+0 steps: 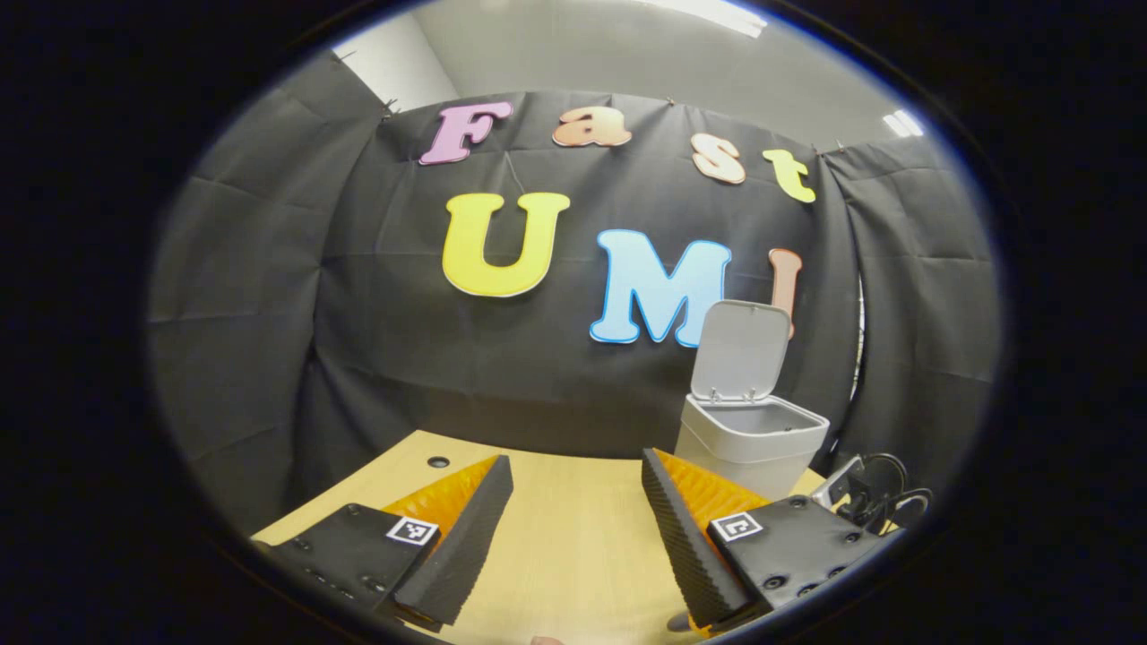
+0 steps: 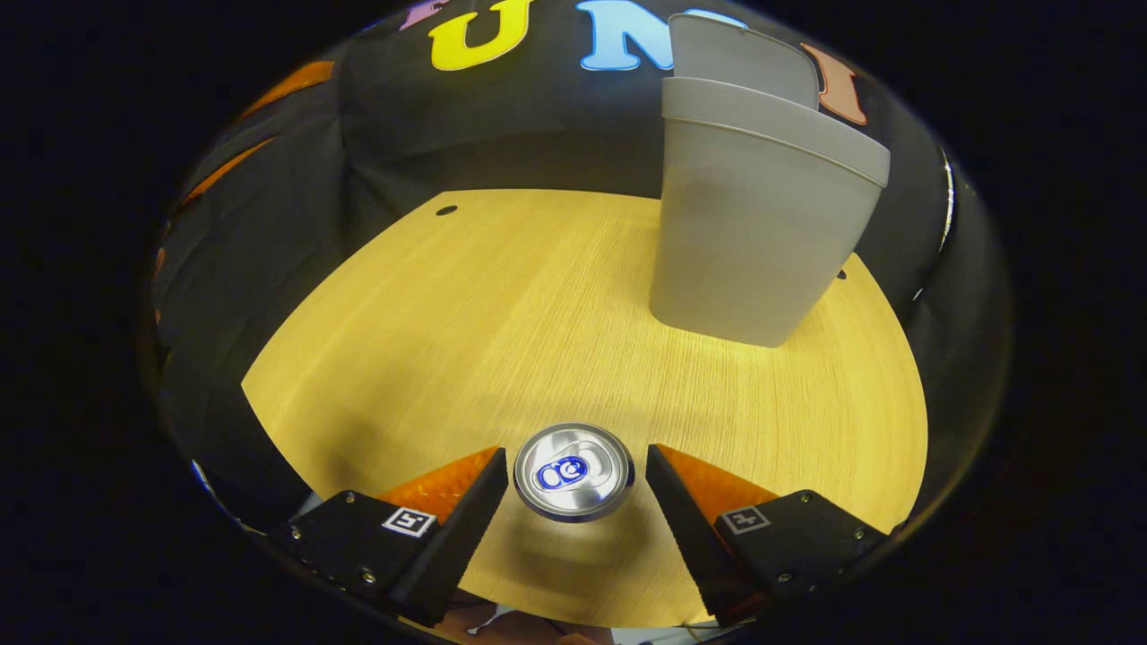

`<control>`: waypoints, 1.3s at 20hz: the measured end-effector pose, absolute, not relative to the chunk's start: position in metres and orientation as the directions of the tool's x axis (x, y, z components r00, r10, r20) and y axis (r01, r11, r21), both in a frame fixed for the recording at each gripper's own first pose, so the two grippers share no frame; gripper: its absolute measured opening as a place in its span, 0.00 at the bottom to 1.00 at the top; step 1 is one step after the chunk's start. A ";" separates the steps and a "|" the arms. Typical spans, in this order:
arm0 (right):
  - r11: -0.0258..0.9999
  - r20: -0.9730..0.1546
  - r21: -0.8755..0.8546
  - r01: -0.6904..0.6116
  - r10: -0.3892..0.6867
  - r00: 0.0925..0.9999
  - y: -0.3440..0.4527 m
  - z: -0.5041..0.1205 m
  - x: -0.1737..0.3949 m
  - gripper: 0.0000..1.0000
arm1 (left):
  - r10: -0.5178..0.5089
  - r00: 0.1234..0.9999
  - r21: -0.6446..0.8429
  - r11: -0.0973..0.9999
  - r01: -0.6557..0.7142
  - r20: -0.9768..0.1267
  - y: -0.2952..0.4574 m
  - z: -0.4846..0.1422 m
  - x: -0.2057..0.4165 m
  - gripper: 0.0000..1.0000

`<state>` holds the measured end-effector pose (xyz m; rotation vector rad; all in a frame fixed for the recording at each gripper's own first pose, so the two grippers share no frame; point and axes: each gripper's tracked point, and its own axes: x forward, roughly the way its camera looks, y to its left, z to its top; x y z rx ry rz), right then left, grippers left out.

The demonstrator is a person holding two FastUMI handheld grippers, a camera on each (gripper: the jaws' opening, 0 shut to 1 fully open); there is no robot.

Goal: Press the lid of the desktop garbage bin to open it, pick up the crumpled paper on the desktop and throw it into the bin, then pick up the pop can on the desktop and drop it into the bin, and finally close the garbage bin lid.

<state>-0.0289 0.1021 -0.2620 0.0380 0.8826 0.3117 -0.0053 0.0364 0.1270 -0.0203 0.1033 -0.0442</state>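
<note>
Black cloth booth wall stood behind light wood-grain desktop (image 2: 430,331). Pop can (image 2: 574,472) stood upright on desktop, seen from above: shiny silver top, blue pull tab, round rim. Right gripper (image 2: 576,475) spread wide, can between fingers, gap on both sides, no contact. Garbage bin (image 2: 753,242) at 1 o'clock from can, well apart: pale grey, tapered body, lid (image 1: 740,351) raised upright, mouth open. Left gripper (image 1: 578,502) held above desktop, jaws parted, nothing between; bin at its 1 o'clock. Cables (image 1: 883,497) lay beside bin.
</note>
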 end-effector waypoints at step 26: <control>0.934 -0.508 0.322 -0.157 0.310 0.804 0.046 -0.140 0.003 0.83 | -0.044 0.993 -0.029 0.999 0.041 -0.113 0.024 0.120 -0.009 0.95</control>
